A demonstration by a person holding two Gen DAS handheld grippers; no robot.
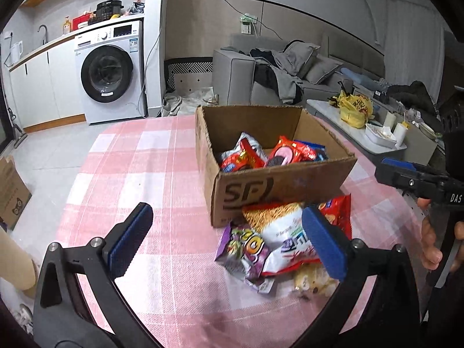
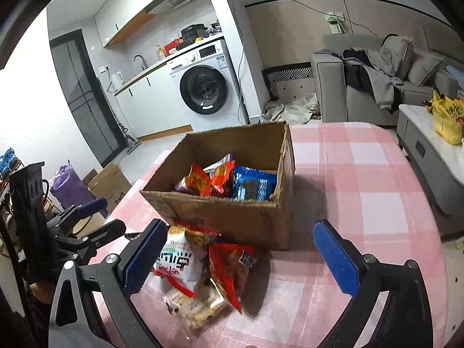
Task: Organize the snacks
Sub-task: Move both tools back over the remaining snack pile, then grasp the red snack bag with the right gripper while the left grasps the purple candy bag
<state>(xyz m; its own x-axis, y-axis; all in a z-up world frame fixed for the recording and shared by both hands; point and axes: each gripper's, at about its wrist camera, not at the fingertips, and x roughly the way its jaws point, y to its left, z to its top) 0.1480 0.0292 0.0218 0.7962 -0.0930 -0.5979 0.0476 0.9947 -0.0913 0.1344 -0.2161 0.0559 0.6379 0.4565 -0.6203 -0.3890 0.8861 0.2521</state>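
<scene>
Black frames; blue ribbed fingers; silver screws; white "DAS" lettering.

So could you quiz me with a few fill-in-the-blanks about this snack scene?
1. The snacks go into a cardboard ____ on the table.
2. The tablecloth is checked white and ____.
3. Both grippers' jaws are ____, holding nothing.
4. The purple packet lies ____ the container, not in it.

Missing words: box; pink; open; outside

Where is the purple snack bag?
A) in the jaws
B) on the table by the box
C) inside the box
B: the purple bag lies on the pink cloth just outside the box, and both sets of jaws are open and empty.
</scene>
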